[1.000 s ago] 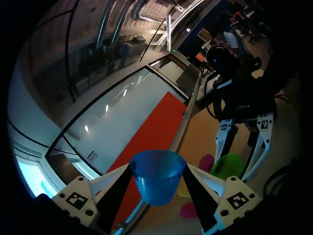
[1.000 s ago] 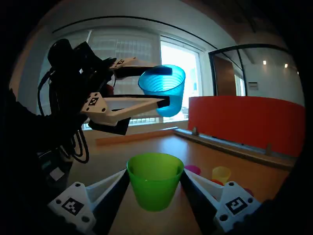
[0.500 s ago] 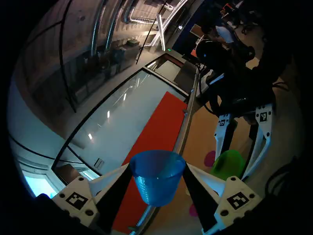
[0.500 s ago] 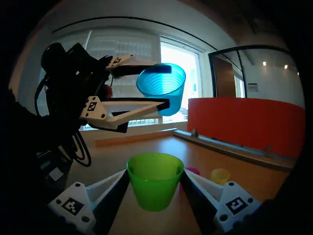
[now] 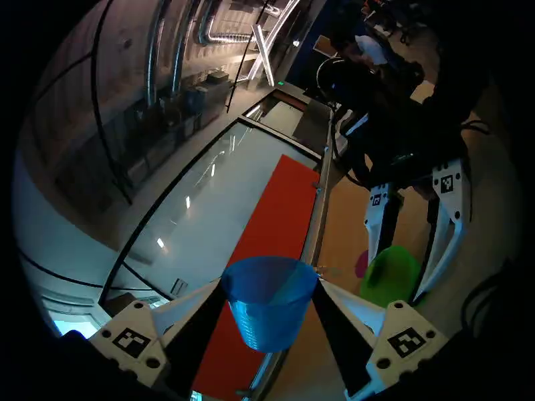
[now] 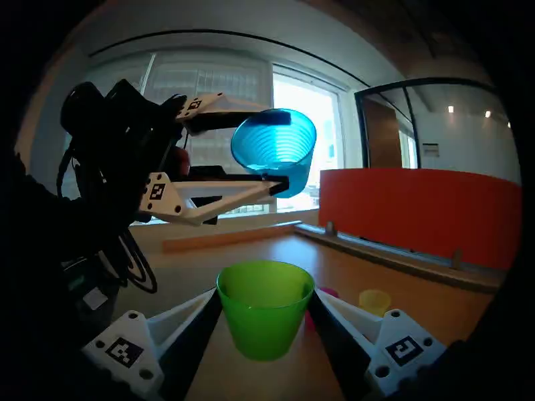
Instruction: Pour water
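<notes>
Blue cup point(image 6: 273, 151): clenched between the left tool's point(image 6: 284, 150) fingers, raised high and tipped mouth-forward; whether it holds water I cannot tell.
Green cup point(image 6: 265, 308): upright, grasped by the right tool point(image 6: 265, 302), low over the counter point(image 6: 374, 267).
Risk: with so much height between the cups, and the blue rim seemingly not over the green mouth, a stream would likely splash onto the counter.
Right gripper view: gives the tilt and the height gap.
Left gripper view: gives the sideways offset, with the green cup lying off to one side.
</notes>
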